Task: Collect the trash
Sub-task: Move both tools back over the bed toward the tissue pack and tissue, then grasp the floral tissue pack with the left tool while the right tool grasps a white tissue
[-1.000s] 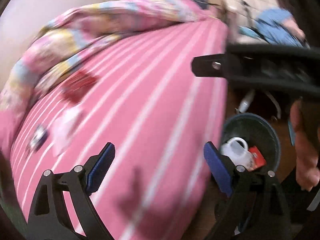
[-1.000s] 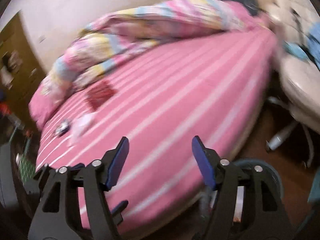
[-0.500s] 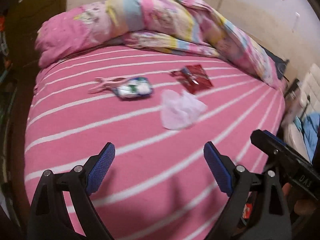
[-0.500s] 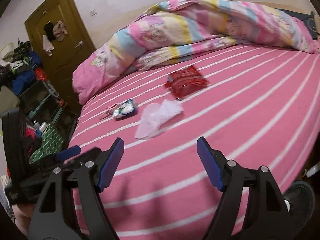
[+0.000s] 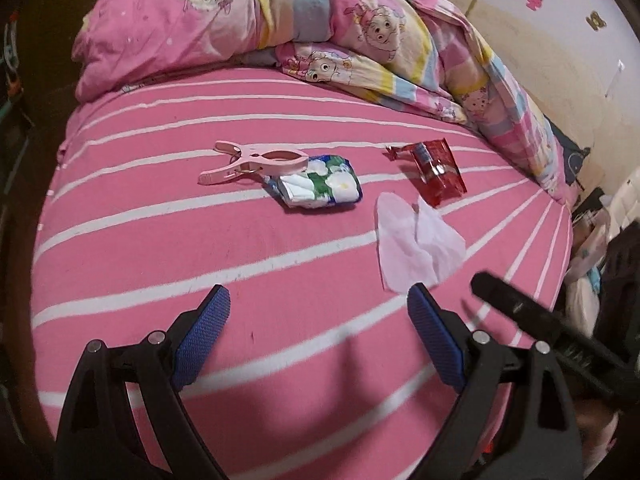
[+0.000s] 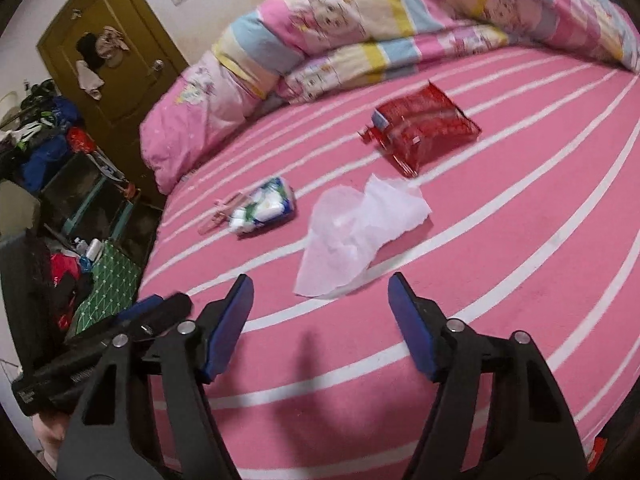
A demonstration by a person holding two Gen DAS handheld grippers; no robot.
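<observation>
On the pink striped bed lie a white tissue, a red plastic wrapper and a blue, green and white packet. The right wrist view shows the tissue, the red wrapper and the packet. My left gripper is open and empty, above the bed short of the tissue. My right gripper is open and empty, just short of the tissue.
A pink clothespin lies beside the packet. A rolled colourful quilt lies along the bed's far side. A brown door and cluttered shelves stand to the left of the bed.
Both grippers swung from the bin and the bed's edge to face the trash on the bed, then moved closer to the tissue. Both stayed open.
</observation>
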